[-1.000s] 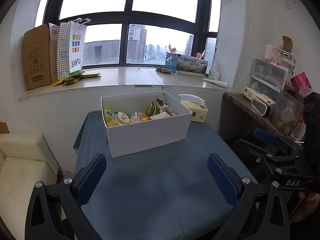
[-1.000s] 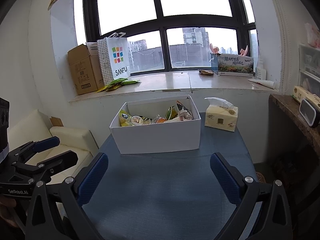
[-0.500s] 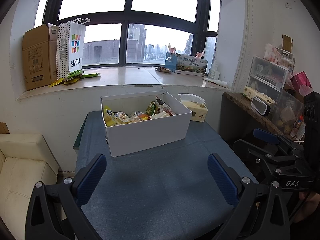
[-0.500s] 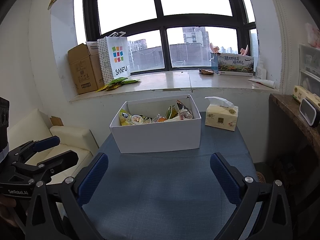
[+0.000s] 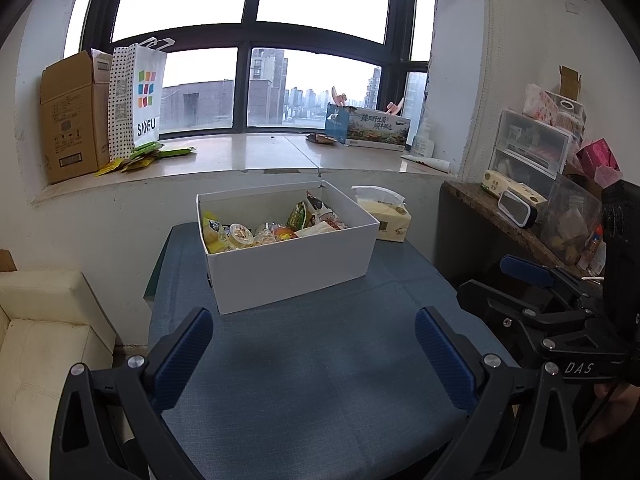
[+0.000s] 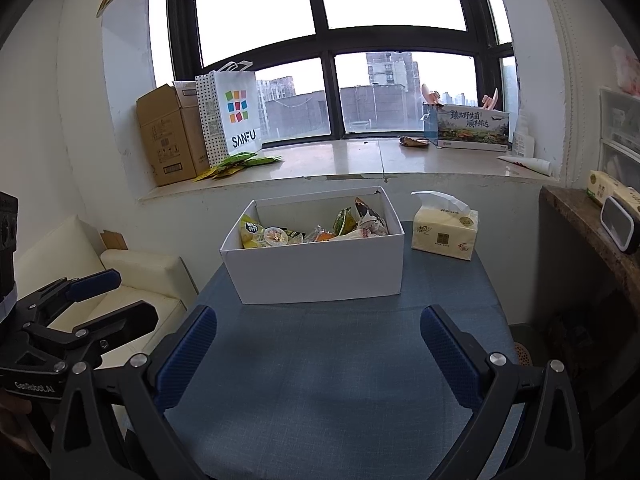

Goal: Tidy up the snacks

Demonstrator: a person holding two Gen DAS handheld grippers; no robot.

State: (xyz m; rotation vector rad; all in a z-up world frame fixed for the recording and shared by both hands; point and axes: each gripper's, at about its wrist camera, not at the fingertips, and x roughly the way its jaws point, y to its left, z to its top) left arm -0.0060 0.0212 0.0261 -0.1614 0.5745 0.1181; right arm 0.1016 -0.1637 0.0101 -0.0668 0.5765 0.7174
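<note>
Sitting toward the back of the blue-covered desk (image 5: 320, 380) is a white box (image 5: 292, 268) holding the snacks (image 5: 276, 228), packets and a small cup heaped inside it. Just beside its right end rests a tissue pack (image 6: 445, 232). Both grippers hover over the desk's near part, well apart from the box: the left gripper (image 5: 314, 350) has its jaws spread wide with nothing between them, and the right gripper (image 6: 318, 350) likewise stands wide and empty. Green packets (image 6: 236, 162) lie on the windowsill (image 6: 360, 162)
</note>
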